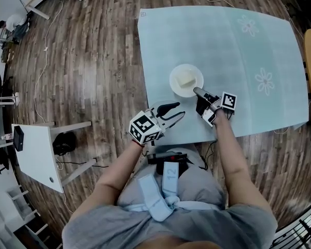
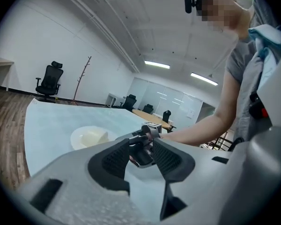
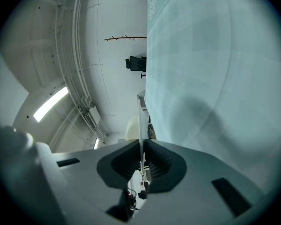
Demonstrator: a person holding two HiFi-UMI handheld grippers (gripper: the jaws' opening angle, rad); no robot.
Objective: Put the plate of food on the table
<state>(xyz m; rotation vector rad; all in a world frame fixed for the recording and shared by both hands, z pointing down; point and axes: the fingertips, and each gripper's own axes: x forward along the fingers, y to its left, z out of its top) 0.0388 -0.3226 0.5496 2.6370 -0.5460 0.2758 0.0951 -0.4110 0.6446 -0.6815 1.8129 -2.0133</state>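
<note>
Where the round white plate (image 1: 174,74), bearing a pale block of food (image 1: 185,80), lies on the smooth light-blue table (image 1: 238,51), the right gripper (image 1: 198,92), rolled sideways, pinches its thin near rim between ribbed black pads. The left gripper (image 1: 175,110) hovers nearby over the table edge, jaws parted and empty.

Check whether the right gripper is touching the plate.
Touching. In the right gripper view, the right gripper clamps the plate rim, edge-on between its jaws.
</note>
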